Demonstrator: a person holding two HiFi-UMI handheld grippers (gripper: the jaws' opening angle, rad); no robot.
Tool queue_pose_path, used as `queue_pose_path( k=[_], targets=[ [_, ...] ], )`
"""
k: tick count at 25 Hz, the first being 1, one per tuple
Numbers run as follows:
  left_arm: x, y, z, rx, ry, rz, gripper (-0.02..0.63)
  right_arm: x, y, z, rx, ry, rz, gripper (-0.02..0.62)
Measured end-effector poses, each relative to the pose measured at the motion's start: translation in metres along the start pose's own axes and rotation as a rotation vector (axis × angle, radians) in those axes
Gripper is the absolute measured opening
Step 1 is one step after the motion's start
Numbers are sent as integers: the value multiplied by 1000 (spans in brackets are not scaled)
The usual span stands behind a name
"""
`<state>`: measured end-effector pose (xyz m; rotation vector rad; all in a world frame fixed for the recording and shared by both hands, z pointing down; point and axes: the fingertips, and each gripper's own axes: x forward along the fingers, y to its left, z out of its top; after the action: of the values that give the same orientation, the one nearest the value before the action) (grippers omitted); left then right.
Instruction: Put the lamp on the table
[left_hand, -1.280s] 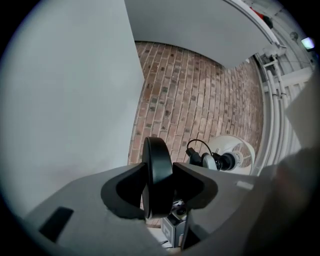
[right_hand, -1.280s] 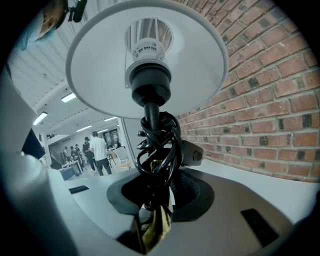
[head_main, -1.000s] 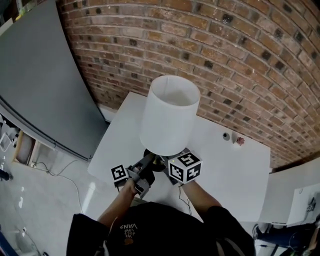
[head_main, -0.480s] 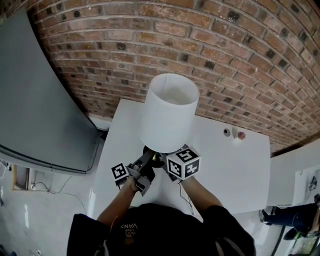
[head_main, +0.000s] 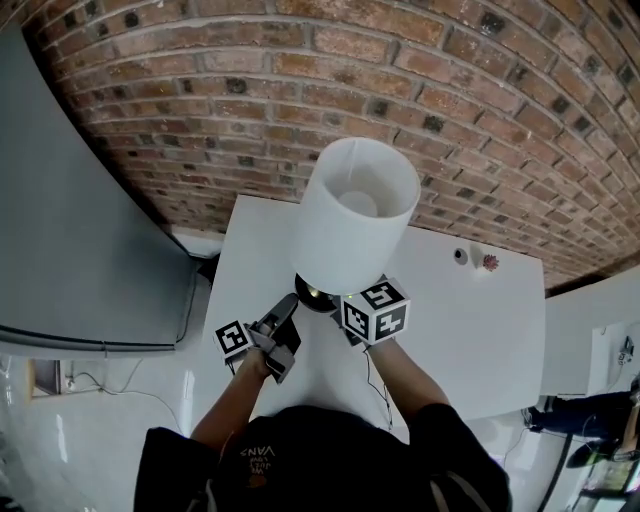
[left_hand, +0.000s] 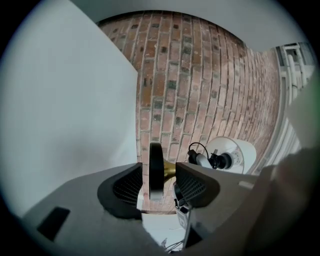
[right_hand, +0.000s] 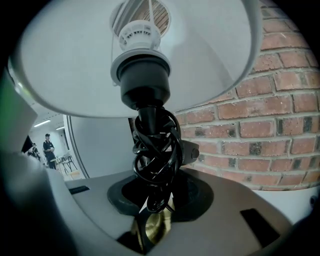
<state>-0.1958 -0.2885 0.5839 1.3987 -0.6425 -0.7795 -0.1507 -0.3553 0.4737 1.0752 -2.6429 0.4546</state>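
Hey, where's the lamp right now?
In the head view's centre, the lamp is upright over the near-left part of the white table, in front of the brick wall.

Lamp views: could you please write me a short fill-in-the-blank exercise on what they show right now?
The lampshade is ___ in colour.
The wall behind the table is built of ___.
A black ___ is coiled around the stem under the lampshade.
Missing words: white; brick; cord.
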Motion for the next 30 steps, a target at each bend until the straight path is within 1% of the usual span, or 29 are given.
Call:
queue_pose_path(
  k=[2,4,7,9,12,14,16,18,22,26,30],
  targets=[
    [1,-2,11,74,3,13,202,6,-8,-2,2,5,-16,103],
    [2,-5,23,174,7,32,202,13,-15,-4,4,9,-28,103],
    [5,-7,36,341,25,83,193,22,-26,-8,11,16,-39,103],
    [9,-8,44,471,45,121,182,29,-34,-11,16,21,-46,103],
    [16,-12,56,675,69,179,161,38,-46,-15,21,28,-60,103],
    [23,-17,60,783,84,198,135,44,-55,-17,22,32,-70,103],
    [30,-21,64,879,94,210,95,50,-64,-18,20,36,-80,104],
    [37,-25,67,961,103,218,57,57,-73,-17,17,37,-89,103],
    [51,-30,69,1102,121,229,9,67,-91,-15,12,27,-110,103],
    [64,-31,72,1230,134,246,5,77,-108,-15,16,14,-126,103],
    [79,-31,75,1305,153,250,5,85,-121,-17,17,6,-140,103]
  ],
)
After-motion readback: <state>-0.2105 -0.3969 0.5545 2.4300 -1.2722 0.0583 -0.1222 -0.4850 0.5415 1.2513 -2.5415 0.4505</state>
